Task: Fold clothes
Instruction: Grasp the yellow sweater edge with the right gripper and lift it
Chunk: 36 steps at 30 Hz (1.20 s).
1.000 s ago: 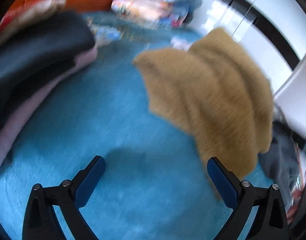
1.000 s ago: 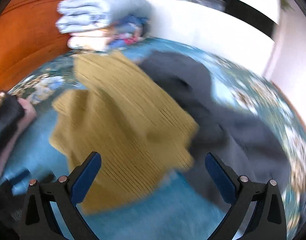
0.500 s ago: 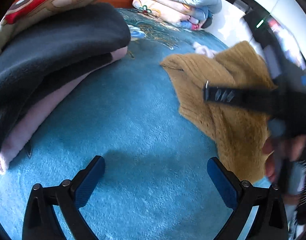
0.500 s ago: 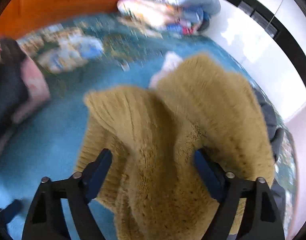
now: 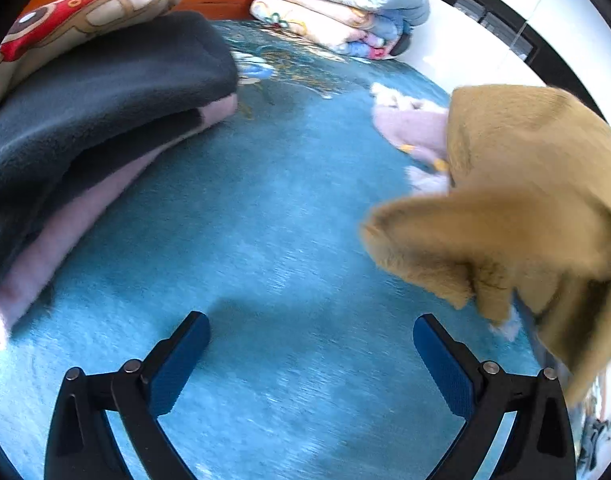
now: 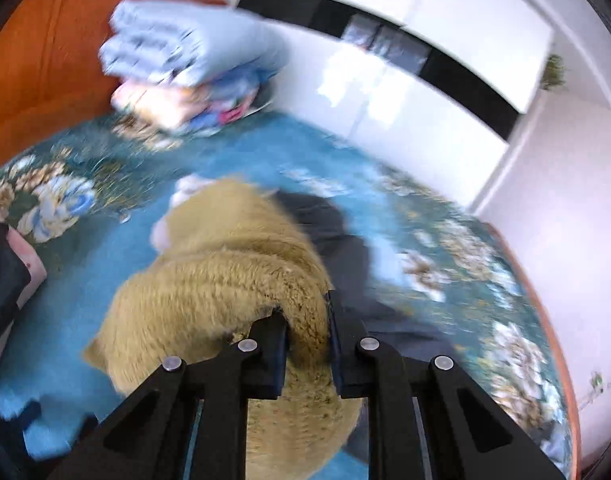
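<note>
Pinching a thick roll of the mustard sweater (image 6: pixel 225 280) between its fingers (image 6: pixel 279 344), the right gripper (image 6: pixel 307 344) has gone from wide open a second ago to clamped almost shut, only the bunched knit keeping the pads apart. Half a second back the fingers were just straddling the fabric; now they have it, and the sweater (image 5: pixel 517 216) rises off the blue bedspread (image 5: pixel 265 208) in a hanging fold, one rounded corner drooping towards the middle of the bed. That exposes a small pink garment (image 5: pixel 409 132) lying beside it, and a dark garment (image 6: pixel 345 248) shows behind it in the right view.

The left gripper (image 5: pixel 311 344) has not changed: its fingers (image 5: pixel 181 344) stand wide apart, holding nothing, over bare bedspread near the sweater's hanging edge. At the left sits a folded pile, dark fleece (image 5: pixel 105 92) over pink, with stacked quilts (image 5: pixel 337 4) by the headboard.

My reading is that the sweater is now being carried, likely to be spread on the open patch for folding, with the free gripper placed to catch an edge.
</note>
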Motion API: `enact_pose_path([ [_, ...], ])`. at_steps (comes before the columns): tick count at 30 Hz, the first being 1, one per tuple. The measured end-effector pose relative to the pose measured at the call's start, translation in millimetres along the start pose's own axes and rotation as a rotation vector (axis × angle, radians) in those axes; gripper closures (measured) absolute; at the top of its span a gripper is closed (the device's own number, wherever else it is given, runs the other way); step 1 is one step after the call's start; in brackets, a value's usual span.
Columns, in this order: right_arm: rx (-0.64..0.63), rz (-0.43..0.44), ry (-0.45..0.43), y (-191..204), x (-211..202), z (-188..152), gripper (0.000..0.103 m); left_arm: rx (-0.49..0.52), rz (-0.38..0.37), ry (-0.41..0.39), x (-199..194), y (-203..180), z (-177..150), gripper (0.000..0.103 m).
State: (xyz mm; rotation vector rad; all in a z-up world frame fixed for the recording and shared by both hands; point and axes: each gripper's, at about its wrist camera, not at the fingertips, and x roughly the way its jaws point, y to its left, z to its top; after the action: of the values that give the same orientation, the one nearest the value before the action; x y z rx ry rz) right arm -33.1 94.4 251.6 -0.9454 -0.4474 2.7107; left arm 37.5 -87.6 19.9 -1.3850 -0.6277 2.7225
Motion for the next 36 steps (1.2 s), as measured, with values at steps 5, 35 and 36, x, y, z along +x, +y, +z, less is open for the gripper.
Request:
enact_pose_path([
  [5, 0.142, -0.1, -0.031, -92.3, -47.9, -49.5, 0.089, 0.085, -0.127, 0.03, -0.1, -26.2, -11.2, 0.0],
  [35, 0.339, 0.186, 0.131, -200.2, -89.1, -276.7, 0.035, 0.338, -0.487, 0.133, 14.2, -101.2, -52.5, 0.0],
  [36, 0.32, 0.26, 0.142, -180.3, -83.4, -280.3, 0.035, 0.326, -0.491, 0.135, 15.1, -99.7, -51.8, 0.0],
])
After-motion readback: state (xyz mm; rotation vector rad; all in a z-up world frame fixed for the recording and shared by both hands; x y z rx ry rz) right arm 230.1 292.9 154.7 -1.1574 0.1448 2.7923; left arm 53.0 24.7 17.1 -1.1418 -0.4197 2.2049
